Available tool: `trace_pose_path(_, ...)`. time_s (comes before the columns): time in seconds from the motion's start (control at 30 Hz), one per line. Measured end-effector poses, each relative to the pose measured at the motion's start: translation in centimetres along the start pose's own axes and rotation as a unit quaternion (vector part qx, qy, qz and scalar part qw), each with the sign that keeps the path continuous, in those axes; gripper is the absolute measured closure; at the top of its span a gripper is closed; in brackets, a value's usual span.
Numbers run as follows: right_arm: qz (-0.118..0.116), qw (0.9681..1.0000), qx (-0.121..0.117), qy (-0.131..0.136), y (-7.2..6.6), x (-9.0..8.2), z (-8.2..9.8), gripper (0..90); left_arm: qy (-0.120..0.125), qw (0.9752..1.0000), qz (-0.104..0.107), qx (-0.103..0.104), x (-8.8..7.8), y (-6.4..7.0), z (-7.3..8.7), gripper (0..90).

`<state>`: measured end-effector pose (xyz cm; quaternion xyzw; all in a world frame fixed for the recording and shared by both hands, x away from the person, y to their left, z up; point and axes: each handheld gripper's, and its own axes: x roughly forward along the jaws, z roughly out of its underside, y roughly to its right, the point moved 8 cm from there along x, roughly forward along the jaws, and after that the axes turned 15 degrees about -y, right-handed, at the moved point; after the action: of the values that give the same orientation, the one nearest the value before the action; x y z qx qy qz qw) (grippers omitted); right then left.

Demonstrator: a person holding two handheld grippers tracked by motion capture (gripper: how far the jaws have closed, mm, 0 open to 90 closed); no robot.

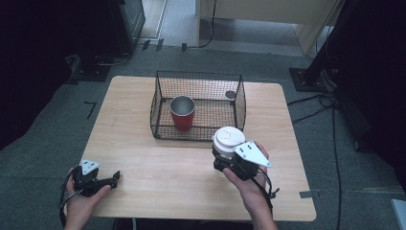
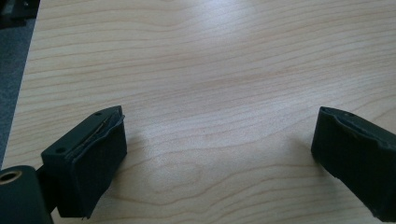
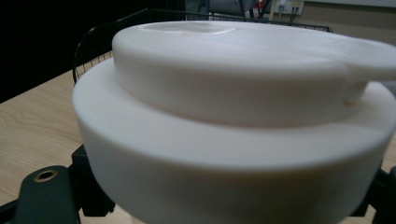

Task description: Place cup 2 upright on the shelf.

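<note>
My right gripper (image 1: 226,158) is shut on a white lidded container (image 1: 229,139), held a little above the table just in front of the wire basket. In the right gripper view the container's white lid (image 3: 233,93), with a tab at its right, looms close and hides most of the jaws. A red cup (image 1: 182,113) with a metal inside stands upright in the black wire basket (image 1: 198,134). My left gripper (image 1: 113,179) rests low at the table's front left corner. Its jaws stand wide open in the left gripper view (image 2: 219,158), with bare wood between them.
A small dark round object (image 1: 231,94) lies in the basket's back right corner. The wooden table (image 1: 158,167) has bare room in front of the basket between the two hands. Cables (image 1: 316,103) and dark stands lie on the floor beyond the right edge.
</note>
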<state>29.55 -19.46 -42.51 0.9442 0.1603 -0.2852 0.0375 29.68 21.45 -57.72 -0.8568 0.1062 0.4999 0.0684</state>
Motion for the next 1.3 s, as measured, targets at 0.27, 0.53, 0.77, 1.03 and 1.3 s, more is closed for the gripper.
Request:
trace_pose_path(0.27, -0.002, 0.9994, -0.010, 0.032, -0.7, -0.4, -2.1, 15.8, 0.000, 1.0000, 0.000, 0.000, 0.0, 0.0, 0.0, 3.9)
trace_pose_path(0.53, -0.002, 0.9986, -0.004, 0.053, -0.4, -0.8, -4.2, 15.8, 0.001, 1.0000, 0.000, 0.000, 0.0, 0.0, 0.0, 3.9)
trace_pose_path(0.77, 0.010, 0.9969, -0.014, 0.077, -0.5, -0.6, -6.0, 15.8, 0.001, 1.0000, 0.000, -0.001, 0.0, 0.0, 0.0, 3.9)
trace_pose_path(1.03, 0.015, 0.9938, -0.002, 0.110, -0.6, -0.1, -7.9, 15.7, 0.000, 1.0000, 0.000, 0.000, 0.0, 0.0, 0.0, 3.9)
trace_pose_path(1.3, 0.012, 0.9887, 0.014, 0.149, -0.2, 0.6, -9.1, 15.6, 0.001, 1.0000, 0.000, 0.000, 0.0, 0.0, 0.0, 4.0)
